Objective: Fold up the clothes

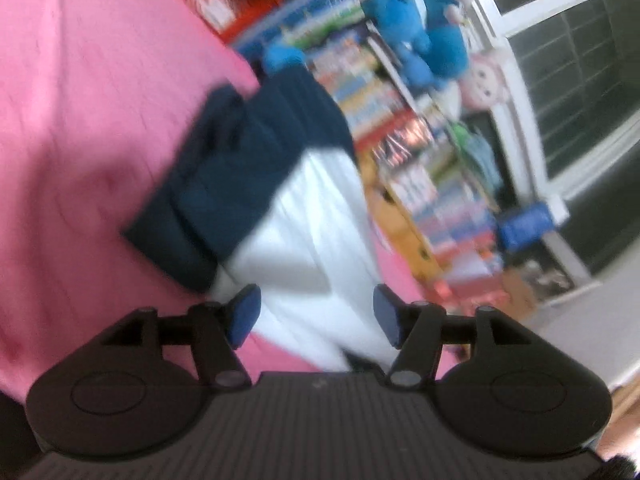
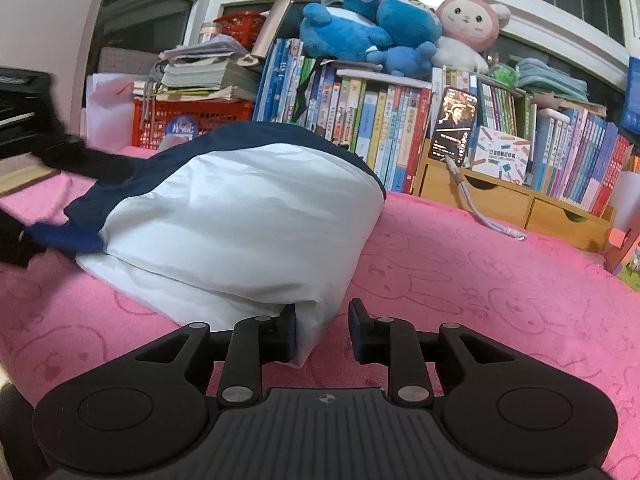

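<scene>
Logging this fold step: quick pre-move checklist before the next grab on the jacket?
1. Left gripper jaws apart, nothing between them: ok.
2. Right gripper jaws apart, white corner of the jacket against only the left pad, not pinched: ok.
3. Jacket lies in a folded bundle on the pink blanket: ok.
4. Blanket right of the bundle is bare: ok.
5. Left wrist view sharp enough to aim: not ok, blurred.
6. Fold edges aligned: cannot tell.

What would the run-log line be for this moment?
garment: navy-white, bundled on pink cover | left hand-held gripper: open, grips nothing | right hand-held gripper: open, white corner between fingers | fold: unfinished
</scene>
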Action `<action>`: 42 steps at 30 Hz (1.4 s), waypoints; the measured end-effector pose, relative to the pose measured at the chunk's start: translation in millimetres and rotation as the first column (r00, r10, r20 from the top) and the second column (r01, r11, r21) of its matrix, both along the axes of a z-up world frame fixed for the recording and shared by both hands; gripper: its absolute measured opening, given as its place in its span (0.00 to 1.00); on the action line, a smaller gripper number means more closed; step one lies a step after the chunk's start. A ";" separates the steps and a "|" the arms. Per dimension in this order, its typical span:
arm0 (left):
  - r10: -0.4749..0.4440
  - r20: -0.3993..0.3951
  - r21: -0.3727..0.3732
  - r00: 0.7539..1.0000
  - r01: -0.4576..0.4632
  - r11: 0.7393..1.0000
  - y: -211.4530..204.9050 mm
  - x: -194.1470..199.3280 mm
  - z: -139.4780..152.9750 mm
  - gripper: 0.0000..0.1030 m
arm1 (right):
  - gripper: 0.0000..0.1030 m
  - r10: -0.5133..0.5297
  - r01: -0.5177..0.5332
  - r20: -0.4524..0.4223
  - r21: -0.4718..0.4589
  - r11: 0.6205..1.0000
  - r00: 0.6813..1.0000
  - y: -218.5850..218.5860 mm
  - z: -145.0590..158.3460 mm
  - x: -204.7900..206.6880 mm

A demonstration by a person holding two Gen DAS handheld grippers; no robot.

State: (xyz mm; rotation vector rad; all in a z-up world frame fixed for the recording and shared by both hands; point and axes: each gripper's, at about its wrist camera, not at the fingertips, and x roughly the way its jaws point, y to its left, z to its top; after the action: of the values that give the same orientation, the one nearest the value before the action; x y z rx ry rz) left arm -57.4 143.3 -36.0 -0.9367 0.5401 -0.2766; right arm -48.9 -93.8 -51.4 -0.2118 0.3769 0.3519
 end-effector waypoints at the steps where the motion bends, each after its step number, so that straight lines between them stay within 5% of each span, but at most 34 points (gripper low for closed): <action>1: -0.017 0.004 -0.018 1.000 0.017 1.000 -1.7 1.1 -2.1 0.60 | 0.25 -0.003 0.003 0.003 0.006 1.000 1.000 0.0 0.4 0.1; 7: -0.081 0.006 -0.131 0.997 0.081 0.988 -19.7 26.8 -15.6 0.69 | 0.25 -0.009 0.008 0.019 0.033 0.999 1.000 -2.6 1.5 -0.8; 13: -0.037 0.019 -0.131 0.999 0.039 0.991 -32.9 36.7 -18.8 0.68 | 0.26 -0.012 0.011 0.025 0.037 0.999 1.000 -3.0 1.0 -1.9; 15: 0.114 0.031 0.027 0.993 -0.115 0.993 -33.1 26.7 -10.0 0.48 | 0.26 -0.013 0.012 0.027 0.037 0.999 1.000 -3.0 0.7 -2.3; 16: 0.188 0.046 0.106 0.981 -0.192 0.976 -33.2 21.7 -5.6 0.28 | 0.26 -0.014 0.013 0.028 0.038 0.999 1.000 -3.0 0.6 -2.5; 17: 0.255 0.071 0.181 0.964 -0.264 0.947 -32.7 16.3 -1.4 0.22 | 0.30 -0.020 0.019 0.025 0.040 0.999 0.999 -3.2 0.3 -2.3; 18: 0.297 0.101 0.222 0.950 -0.312 0.924 -28.9 10.7 0.4 0.22 | 0.31 -0.027 0.026 0.023 0.042 0.999 0.999 -3.5 0.0 -2.1; 21: 0.317 0.092 0.116 0.944 -0.326 0.938 -5.3 4.6 -7.7 0.24 | 0.31 -0.041 0.040 0.023 0.044 0.998 0.999 -3.6 -0.9 -1.8; 24: 0.288 0.081 -0.007 0.954 -0.289 0.957 8.2 13.4 -18.6 0.56 | 0.31 -0.036 0.034 0.033 0.037 0.999 0.999 -1.9 -1.5 -2.4; 26: 0.283 0.075 -0.063 0.956 -0.279 0.958 12.3 21.4 -24.1 0.59 | 0.31 -0.028 0.027 0.033 0.033 0.999 0.999 -1.6 -1.9 -2.0; 27: 0.287 0.068 -0.052 0.955 -0.284 0.957 11.7 25.5 -22.6 0.55 | 0.31 -0.027 0.026 0.033 0.031 0.999 0.999 -1.4 -2.0 -2.0; 28: 0.290 0.067 -0.031 0.955 -0.289 0.957 10.5 28.7 -19.9 0.14 | 0.31 -0.026 0.025 0.033 0.028 0.999 0.999 -1.3 -2.1 -2.1; 29: 0.289 0.083 0.016 0.954 -0.291 0.957 7.9 29.6 -13.9 0.03 | 0.31 -0.025 0.024 0.035 0.025 0.999 0.999 -1.1 -2.4 -2.3; 33: 0.283 0.231 0.180 0.931 -0.326 0.928 -4.4 9.2 16.5 0.03 | 0.33 -0.032 0.031 0.027 0.025 0.999 0.999 -1.1 -3.3 -1.5; 36: 0.273 0.234 0.309 0.933 -0.337 0.889 -8.1 2.1 16.8 0.03 | 0.33 -0.033 0.032 0.021 0.023 0.999 0.999 -0.1 -3.3 -0.4; 39: 0.289 0.163 0.326 0.943 -0.328 0.887 -2.9 -1.8 -0.4 0.04 | 0.33 -0.028 0.028 0.015 0.024 0.999 0.999 -0.3 -3.7 0.2; 42: 0.297 0.187 0.348 0.937 -0.345 0.871 -4.9 -13.0 2.4 0.04 | 0.33 -0.027 0.027 0.006 0.030 0.999 1.000 -2.2 -3.4 1.5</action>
State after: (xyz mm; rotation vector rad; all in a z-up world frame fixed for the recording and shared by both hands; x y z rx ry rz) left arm -70.3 138.4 -33.5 -0.6135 0.2945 0.0715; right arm -47.4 -96.0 -54.7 -0.1788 0.3681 0.3303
